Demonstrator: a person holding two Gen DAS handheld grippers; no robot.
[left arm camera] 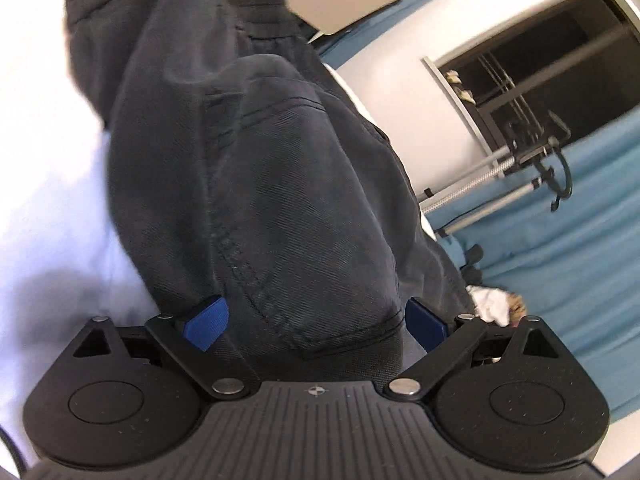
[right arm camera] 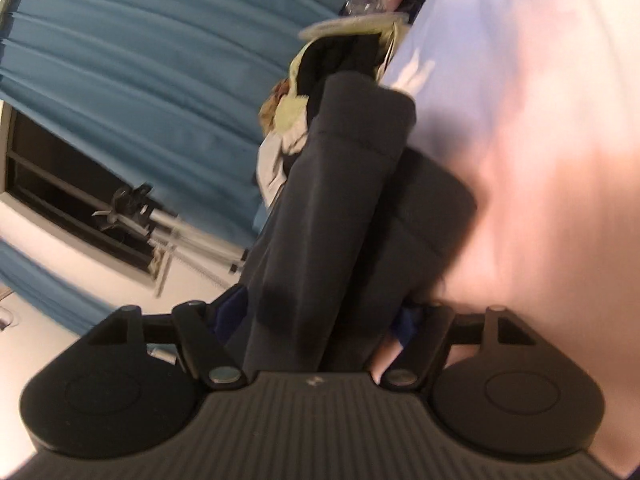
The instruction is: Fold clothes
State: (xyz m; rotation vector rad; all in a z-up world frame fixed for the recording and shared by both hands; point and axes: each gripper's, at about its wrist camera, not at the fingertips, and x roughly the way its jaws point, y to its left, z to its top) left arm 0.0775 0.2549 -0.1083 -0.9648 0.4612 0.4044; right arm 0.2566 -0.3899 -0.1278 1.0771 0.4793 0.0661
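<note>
Dark trousers (left arm camera: 256,184): charcoal twill with stitched seams and an elastic waistband, bunched into thick folds. In the left wrist view they fill the frame from 6 o'clock up to 11 o'clock, lying over a white sheet (left arm camera: 44,184). In the right wrist view the same garment (right arm camera: 344,208) runs as folded legs from 6 o'clock toward 12 o'clock, with a hemmed cuff at the far end.

Left gripper (left arm camera: 316,320): blue fingertips (left arm camera: 206,326) stand wide apart with a thick wad of the trouser cloth between them; whether the pads press it cannot be told.

Right gripper (right arm camera: 320,320): blue fingers (right arm camera: 230,316) are half buried on either side of the folded cloth; the grip itself is hidden and blurred, so its state cannot be told.

White sheet (right arm camera: 540,160): at 3 o'clock in the right view, tinted pink by the light.

Pile of mixed clothes (right arm camera: 320,80): pale green, black and tan, at 12 o'clock beyond the cuff.

Teal curtain (right arm camera: 140,60): at 10 o'clock in the right view; at 3 to 4 o'clock in the left view.

Dark window (left arm camera: 560,60) and folded metal stand (left arm camera: 532,160): at 2 o'clock in the left view.
</note>
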